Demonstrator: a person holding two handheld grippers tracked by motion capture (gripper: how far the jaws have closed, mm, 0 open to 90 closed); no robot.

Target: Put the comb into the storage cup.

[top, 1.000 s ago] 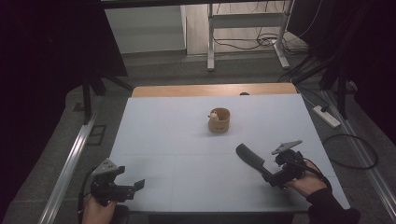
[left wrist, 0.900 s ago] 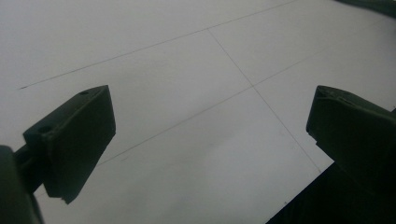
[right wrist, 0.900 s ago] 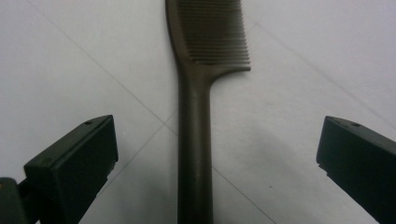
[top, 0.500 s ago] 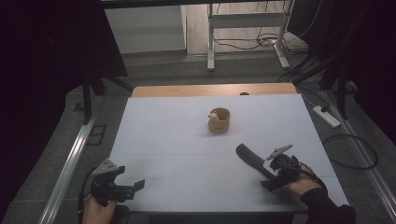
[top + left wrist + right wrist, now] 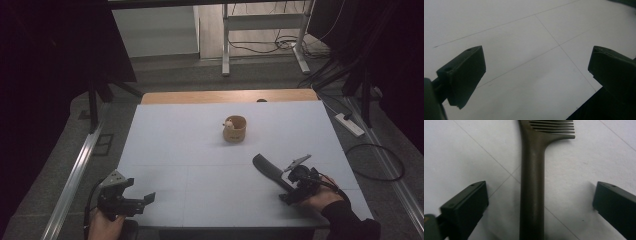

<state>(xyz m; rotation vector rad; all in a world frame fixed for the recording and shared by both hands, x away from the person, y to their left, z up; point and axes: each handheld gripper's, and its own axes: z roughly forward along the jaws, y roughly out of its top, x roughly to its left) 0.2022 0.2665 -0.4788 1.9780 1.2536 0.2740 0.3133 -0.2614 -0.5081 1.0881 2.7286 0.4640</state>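
Observation:
A dark comb (image 5: 267,170) lies flat on the white table (image 5: 175,145) at the front right, teeth end pointing away from the hand. In the right gripper view its handle (image 5: 532,182) runs straight up between the jaws, and neither jaw touches it. My right gripper (image 5: 291,186) (image 5: 541,188) is open and low over the handle end. My left gripper (image 5: 145,200) (image 5: 537,57) is open near the front left corner, with bare table between its jaws.
A small tan cup (image 5: 235,129) with a pale figure at its rim stands past the table's middle. A wooden strip (image 5: 225,96) borders the far edge. Cables and a power strip (image 5: 350,125) lie on the floor at the right.
The right gripper and the comb have shifted a little toward the front edge and lower to the table. The left gripper has barely moved.

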